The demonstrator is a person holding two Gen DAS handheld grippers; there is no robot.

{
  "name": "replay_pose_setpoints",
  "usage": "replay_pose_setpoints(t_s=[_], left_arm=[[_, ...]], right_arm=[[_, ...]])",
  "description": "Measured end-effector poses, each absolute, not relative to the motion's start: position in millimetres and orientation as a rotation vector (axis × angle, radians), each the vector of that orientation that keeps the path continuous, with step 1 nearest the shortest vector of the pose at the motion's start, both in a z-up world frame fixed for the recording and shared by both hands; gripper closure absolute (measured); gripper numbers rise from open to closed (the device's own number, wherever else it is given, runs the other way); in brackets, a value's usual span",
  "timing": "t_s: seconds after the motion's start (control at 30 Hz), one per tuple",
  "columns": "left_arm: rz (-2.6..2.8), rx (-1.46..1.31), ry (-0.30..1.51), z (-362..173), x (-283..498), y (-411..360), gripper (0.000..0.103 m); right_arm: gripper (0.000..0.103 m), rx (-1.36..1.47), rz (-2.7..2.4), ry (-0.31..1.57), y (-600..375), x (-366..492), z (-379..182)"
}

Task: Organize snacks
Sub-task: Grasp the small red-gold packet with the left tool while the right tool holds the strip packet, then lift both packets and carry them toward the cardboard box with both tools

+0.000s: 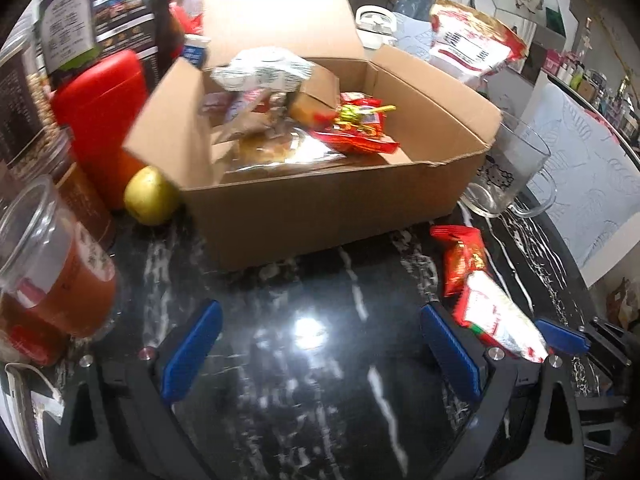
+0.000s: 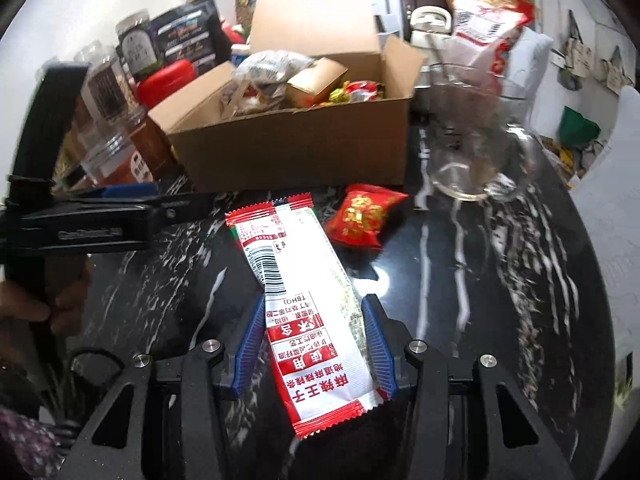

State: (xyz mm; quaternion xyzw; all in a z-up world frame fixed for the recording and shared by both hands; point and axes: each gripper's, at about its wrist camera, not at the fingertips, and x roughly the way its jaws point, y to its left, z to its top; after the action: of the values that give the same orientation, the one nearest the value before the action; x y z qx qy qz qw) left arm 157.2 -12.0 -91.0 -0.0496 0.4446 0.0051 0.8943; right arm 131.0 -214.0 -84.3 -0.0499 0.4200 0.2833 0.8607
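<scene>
A black marble table [image 2: 472, 280] with white veins carries an open cardboard box [image 1: 320, 200] toward its far side, heaped with wrapped snacks. At the box's left stand a red container [image 1: 100, 120], a yellow apple [image 1: 150, 196] touching the box's near left corner, and several jars and dark pouches behind; a plastic cup of brown drink [image 1: 48, 272] sits at the table's left edge. By the box's right end stands a clear glass mug [image 1: 516, 176], with a red-and-white bag [image 2: 484, 20] upright behind it. In front of the box, toward its right end, lie a small red packet [image 2: 362, 216] and a long red-and-white snack sachet [image 2: 304, 296]. The right gripper [image 2: 314, 350] has its blue fingers pressed on both edges of the sachet's near half, which rests flat on the marble. The left gripper [image 1: 320, 352] hovers low over bare marble before the box, its fingers spread wide with nothing between them.
</scene>
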Motion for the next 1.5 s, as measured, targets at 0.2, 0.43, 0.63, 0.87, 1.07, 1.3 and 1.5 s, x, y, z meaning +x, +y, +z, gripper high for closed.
replay_pose_setpoints(t_s=[0.2,0.43,0.63,0.87,1.07,1.3,1.5], left_arm=[[-0.063,-0.055,0.942,-98,171,-47,0.002],[-0.171,-0.043,0.974,-111,193,-89,0.002],[-0.227,-0.038,0.983,-115,209,-109,0.003],[-0.228,-0.011,1.019,-117,225,-123,0.032],[-0.221,0.009,1.029,-121,228,-128,0.056],[-0.250,-0.015,1.035,-119,224,-127,0.061],[-0.271,-0.006,1.042,-116,200,-128,0.061]], right_arm=[[0.055,-0.046,0.517,0.863,-252,130,-78],[0.055,0.008,0.405,0.880,-293,135,-80],[0.055,0.044,0.347,0.876,-311,137,-80],[0.055,0.061,0.309,0.884,-321,138,-81],[0.055,0.066,0.306,0.888,-322,139,-81],[0.055,0.068,0.305,0.889,-321,136,-83],[0.055,0.078,0.313,0.890,-319,128,-84]])
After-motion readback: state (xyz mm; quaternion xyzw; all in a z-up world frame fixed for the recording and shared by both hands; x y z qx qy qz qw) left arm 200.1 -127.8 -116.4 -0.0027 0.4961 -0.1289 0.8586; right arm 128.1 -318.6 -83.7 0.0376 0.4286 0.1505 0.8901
